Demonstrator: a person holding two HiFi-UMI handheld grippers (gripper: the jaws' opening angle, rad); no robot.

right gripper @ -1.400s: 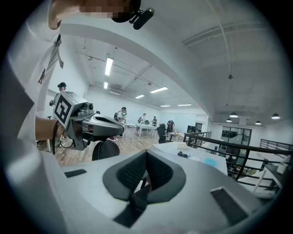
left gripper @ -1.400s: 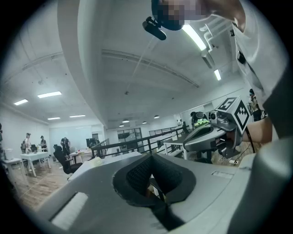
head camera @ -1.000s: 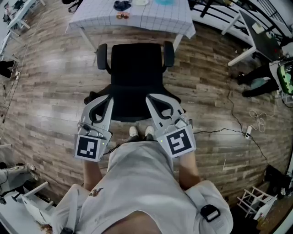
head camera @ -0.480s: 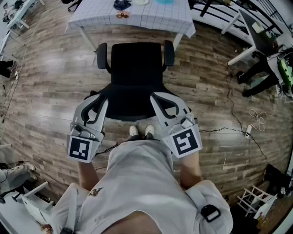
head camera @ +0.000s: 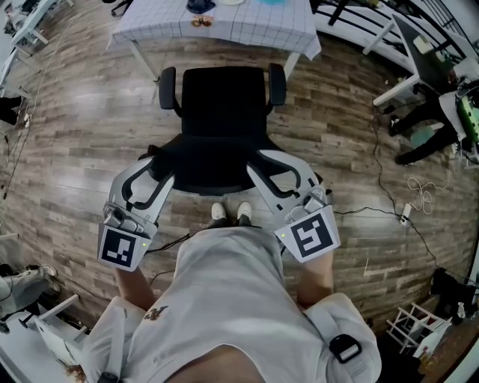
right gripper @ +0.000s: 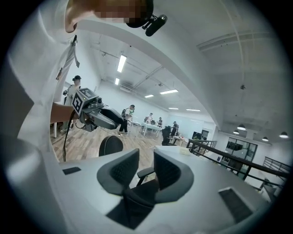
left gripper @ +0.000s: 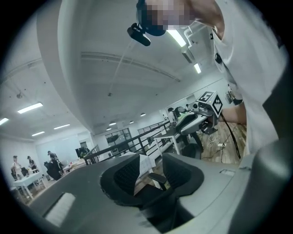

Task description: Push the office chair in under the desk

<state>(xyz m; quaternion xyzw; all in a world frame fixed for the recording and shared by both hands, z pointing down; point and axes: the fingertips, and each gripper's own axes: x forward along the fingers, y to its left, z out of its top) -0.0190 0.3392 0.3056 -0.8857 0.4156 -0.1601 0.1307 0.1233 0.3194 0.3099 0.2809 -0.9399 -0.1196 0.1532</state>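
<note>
A black office chair [head camera: 224, 105] stands on the wood floor, its seat front close to the near edge of the desk [head camera: 157, 28], which has a white checked cloth. My left gripper [head camera: 156, 164] is at the left edge of the chair's backrest [head camera: 217, 168] and my right gripper [head camera: 263, 160] at its right edge. Both sets of jaws have just been opening and stand open. In the left gripper view the gripper [left gripper: 149, 171] shows an armrest [left gripper: 156, 179] through the gap. The right gripper [right gripper: 144, 173] shows the same, with no pad pressing on anything.
The person's feet [head camera: 230, 215] stand just behind the chair. Cables [head camera: 419, 200] lie on the floor at the right, near another desk [head camera: 408, 56] and a white rack [head camera: 410, 327]. A dark bowl [head camera: 200, 7] sits on the cloth. Several people stand far off.
Both grippers have swung outward, away from each other, and drawn back a little toward the person. Their jaws have parted. The chair sits slightly nearer the desk.
</note>
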